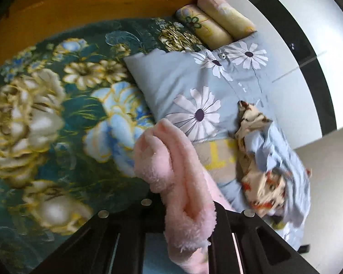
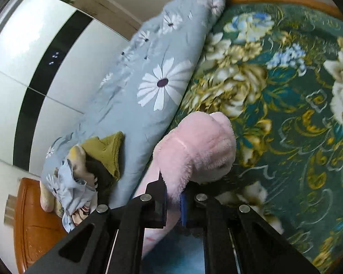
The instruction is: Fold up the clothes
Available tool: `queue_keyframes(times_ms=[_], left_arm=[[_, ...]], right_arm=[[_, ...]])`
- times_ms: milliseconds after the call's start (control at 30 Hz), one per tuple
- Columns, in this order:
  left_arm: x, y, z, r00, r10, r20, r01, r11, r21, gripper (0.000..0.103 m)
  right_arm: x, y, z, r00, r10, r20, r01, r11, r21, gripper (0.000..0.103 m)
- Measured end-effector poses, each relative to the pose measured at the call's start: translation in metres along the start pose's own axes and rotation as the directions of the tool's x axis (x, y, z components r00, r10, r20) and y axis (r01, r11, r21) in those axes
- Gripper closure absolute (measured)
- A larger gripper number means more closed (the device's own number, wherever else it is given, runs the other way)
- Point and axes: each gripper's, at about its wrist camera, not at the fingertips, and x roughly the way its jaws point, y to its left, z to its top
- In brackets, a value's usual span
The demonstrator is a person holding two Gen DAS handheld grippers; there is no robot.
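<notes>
A fluffy pink garment (image 1: pixel 171 171) is held up over the bed. My left gripper (image 1: pixel 189 207) is shut on one bunched edge of it; the fleece spills out between and over the fingers. My right gripper (image 2: pixel 173 196) is shut on another part of the pink garment (image 2: pixel 201 148), which bulges forward past the fingertips. The garment hangs above the dark green flowered bedspread (image 1: pixel 45 114), which also shows in the right wrist view (image 2: pixel 285 114).
A light blue daisy quilt (image 1: pixel 194 86) (image 2: pixel 153 80) lies folded along the bed's edge. A crumpled pile of other clothes (image 1: pixel 267 164) (image 2: pixel 84 171) sits on it. Two rolled pillows (image 1: pixel 217 18) lie by the wooden headboard (image 1: pixel 80 4). A white and black wardrobe (image 2: pixel 34 68) stands beyond.
</notes>
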Motion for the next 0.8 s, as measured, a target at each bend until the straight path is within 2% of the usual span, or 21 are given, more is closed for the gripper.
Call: queue_keyframes(times_ms=[100,167,200,233,267,300,467,600,700,767,800], left_arm=[[0.017,0.048,-0.032,0.996,0.058,-0.071,-0.063,0.996,-0.064,0.091],[0.038,0.079,-0.048,0.986,0.109,-0.127,-0.127,0.982,-0.143,0.091],[0.048,0.095,-0.055,0.979,0.133,-0.156,-0.161,0.97,-0.181,0.091],[0.049,0.101,-0.06,0.98,0.126,-0.153,-0.156,0.966,-0.206,0.091],[0.048,0.105,-0.065,0.983,0.113,-0.143,-0.144,0.963,-0.227,0.091],[0.047,0.103,-0.065,0.983,0.121,-0.141,-0.149,0.966,-0.212,0.091],[0.04,0.081,-0.062,0.976,0.172,-0.131,-0.188,0.975,-0.121,0.091],[0.015,0.052,-0.057,0.981,0.18,-0.075,-0.183,0.983,-0.031,0.091],[-0.011,0.006,-0.06,0.985,0.171,-0.002,-0.17,0.976,0.135,0.091],[-0.034,-0.041,-0.075,0.993,0.109,0.051,-0.119,0.949,0.291,0.091],[-0.045,-0.066,-0.083,0.995,0.073,0.073,-0.095,0.925,0.368,0.091]], right_arm=[[0.007,-0.046,-0.035,0.996,-0.073,-0.056,0.075,0.997,0.027,0.094],[0.031,-0.085,-0.06,0.974,-0.167,-0.155,0.183,0.978,0.095,0.094],[0.039,-0.1,-0.068,0.965,-0.188,-0.182,0.213,0.968,0.131,0.094],[0.046,-0.113,-0.077,0.958,-0.202,-0.205,0.237,0.957,0.165,0.094],[0.047,-0.12,-0.084,0.961,-0.189,-0.203,0.229,0.955,0.191,0.094],[0.046,-0.117,-0.084,0.96,-0.192,-0.205,0.23,0.957,0.178,0.094],[0.046,-0.102,-0.081,0.956,-0.206,-0.209,0.233,0.966,0.114,0.093],[0.045,-0.091,-0.079,0.953,-0.217,-0.213,0.234,0.97,0.062,0.085],[0.04,-0.084,-0.077,0.95,-0.231,-0.212,0.243,0.97,0.029,0.056],[0.025,-0.081,-0.078,0.949,-0.256,-0.186,0.26,0.966,0.0,0.055],[0.017,-0.079,-0.078,0.947,-0.272,-0.171,0.273,0.962,-0.017,0.055]])
